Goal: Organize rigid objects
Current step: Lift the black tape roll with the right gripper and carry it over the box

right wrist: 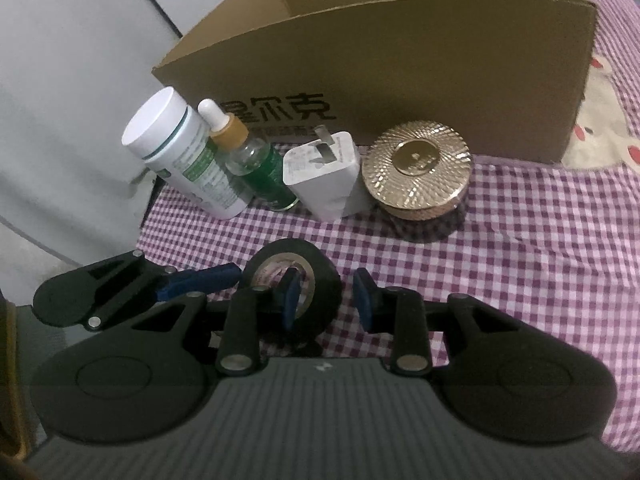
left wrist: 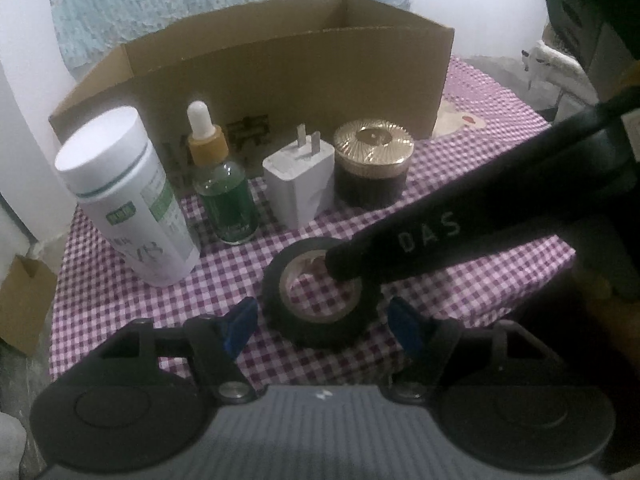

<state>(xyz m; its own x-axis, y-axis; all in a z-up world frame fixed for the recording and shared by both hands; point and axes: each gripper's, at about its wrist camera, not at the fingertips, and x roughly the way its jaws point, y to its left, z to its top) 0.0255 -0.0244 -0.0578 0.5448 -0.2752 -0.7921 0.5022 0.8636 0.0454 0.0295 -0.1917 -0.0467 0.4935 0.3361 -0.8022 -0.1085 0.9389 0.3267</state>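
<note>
- The tape [left wrist: 320,300], a black roll, lies on the checked cloth [left wrist: 120,308] of the bench, just ahead of the left fingers [left wrist: 322,320] and in line with the gap between them.
- The left fingers stand wide apart, wider than the roll. Both blue pads are clear of it and they hold nothing.
- The right fingers [right wrist: 326,300] stand narrow and sit astride the wall of the roll. One pad [right wrist: 292,300] is down inside the hole, and the other is outside the roll, on its right side.
- In the right wrist view a thin strip of cloth shows between the outer pad and the roll, so I see no pressing there. The roll looks a little tilted in this view.
- From the left wrist view one black right finger [left wrist: 400,248] comes in from the right, and its tip is over the hole of the roll.
- In the right wrist view a blue left finger [right wrist: 200,280] lies just beside the left side of the roll. I cannot tell whether it touches.
- Beyond both pairs of fingers stands a row, from left to right: a white bottle [left wrist: 124,196], a green dropper [left wrist: 224,192], a white charger [left wrist: 300,184] with its prongs up, and a dark jar [left wrist: 372,168] with a gold lid.
- Behind this row, farther from the fingers, an open brown box [left wrist: 280,80] stands on the cloth.
</note>
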